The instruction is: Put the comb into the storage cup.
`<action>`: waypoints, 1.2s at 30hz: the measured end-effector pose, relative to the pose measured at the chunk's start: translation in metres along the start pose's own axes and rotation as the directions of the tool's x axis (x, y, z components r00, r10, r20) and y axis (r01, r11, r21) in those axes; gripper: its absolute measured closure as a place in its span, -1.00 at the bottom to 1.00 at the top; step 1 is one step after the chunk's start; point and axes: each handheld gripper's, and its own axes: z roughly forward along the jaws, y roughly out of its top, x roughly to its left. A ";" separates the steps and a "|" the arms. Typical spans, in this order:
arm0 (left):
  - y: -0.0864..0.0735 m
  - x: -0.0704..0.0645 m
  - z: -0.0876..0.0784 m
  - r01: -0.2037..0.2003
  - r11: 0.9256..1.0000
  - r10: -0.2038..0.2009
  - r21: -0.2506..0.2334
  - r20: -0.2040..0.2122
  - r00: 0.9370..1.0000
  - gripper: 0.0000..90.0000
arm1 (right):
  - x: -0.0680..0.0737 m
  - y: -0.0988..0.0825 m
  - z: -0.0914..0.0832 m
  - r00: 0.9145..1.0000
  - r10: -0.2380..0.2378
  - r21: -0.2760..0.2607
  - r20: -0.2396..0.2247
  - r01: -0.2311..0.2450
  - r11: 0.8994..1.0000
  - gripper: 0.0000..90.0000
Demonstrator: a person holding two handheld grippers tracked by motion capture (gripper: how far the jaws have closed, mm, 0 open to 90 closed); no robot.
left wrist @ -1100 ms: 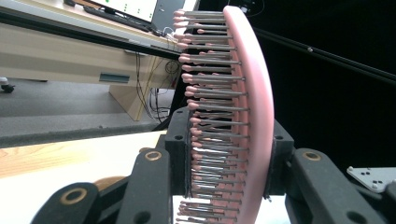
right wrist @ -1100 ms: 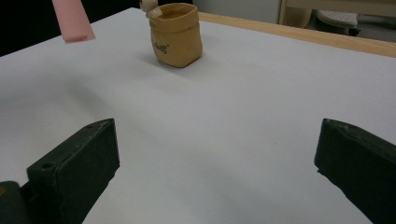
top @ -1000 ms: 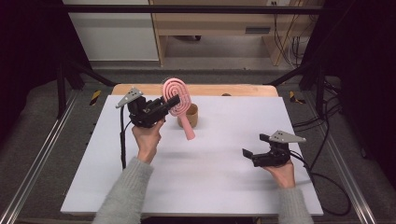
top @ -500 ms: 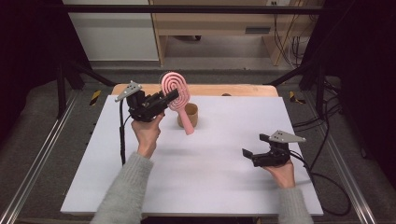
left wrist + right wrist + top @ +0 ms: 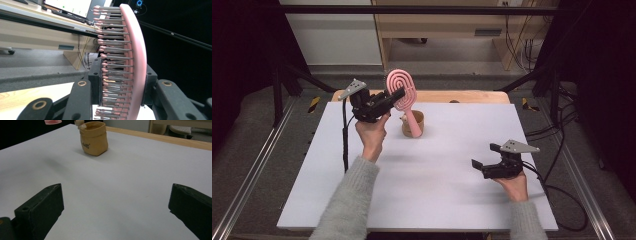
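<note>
A pink oval hairbrush (image 5: pixel 402 90) hangs over the white tabletop (image 5: pixel 437 200), its handle pointing down in front of a small tan cup (image 5: pixel 412 125). My left gripper (image 5: pixel 396 96) is shut on the brush's head, held up by the left hand. In the left gripper view the brush (image 5: pixel 131 62) stands edge-on between the black jaws, bristles to the left. Near the front right my right gripper (image 5: pixel 479 167) rests low on the table, open and holding nothing. The right gripper view has the cup (image 5: pixel 94 138) far ahead between the wide jaws of my right gripper (image 5: pixel 116 207).
A wooden strip (image 5: pixel 462 96) runs along the tabletop's far edge. Yellow-and-black clamps sit at the far left (image 5: pixel 313 104) and far right (image 5: pixel 527 104). Metal rails flank the table, and cables trail on the floor at the right (image 5: pixel 557 130).
The left gripper has lifted the brush slightly higher and farther back. The right gripper has stayed put.
</note>
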 end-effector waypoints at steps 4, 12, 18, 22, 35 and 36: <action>0.004 0.000 0.006 -0.004 1.000 0.004 0.000 0.003 1.000 0.40 | 0.000 0.000 0.000 1.000 -0.002 -0.002 -0.001 0.002 1.000 -0.99; 0.011 0.002 0.017 -0.011 1.000 0.011 -0.005 -0.010 1.000 0.40 | 0.000 0.000 0.000 1.000 -0.002 0.000 -0.001 0.002 1.000 -0.99; 0.016 0.008 0.024 0.003 1.000 -0.003 -0.015 -0.025 1.000 0.39 | 0.000 0.000 0.001 1.000 -0.005 0.001 0.001 0.005 1.000 -0.99; 0.017 0.014 0.028 0.017 1.000 -0.018 -0.022 -0.037 0.999 0.39 | 0.000 0.000 0.000 1.000 -0.003 0.000 0.001 0.003 1.000 -0.99; 0.013 0.028 0.040 0.036 0.999 -0.038 -0.024 -0.078 0.996 0.39 | 0.000 0.000 0.000 1.000 -0.008 0.000 -0.002 0.008 1.000 -0.99; 0.013 0.029 0.041 0.037 0.999 -0.039 -0.023 -0.081 0.996 0.39 | 0.000 0.000 0.000 1.000 -0.008 -0.001 -0.002 0.008 1.000 -0.99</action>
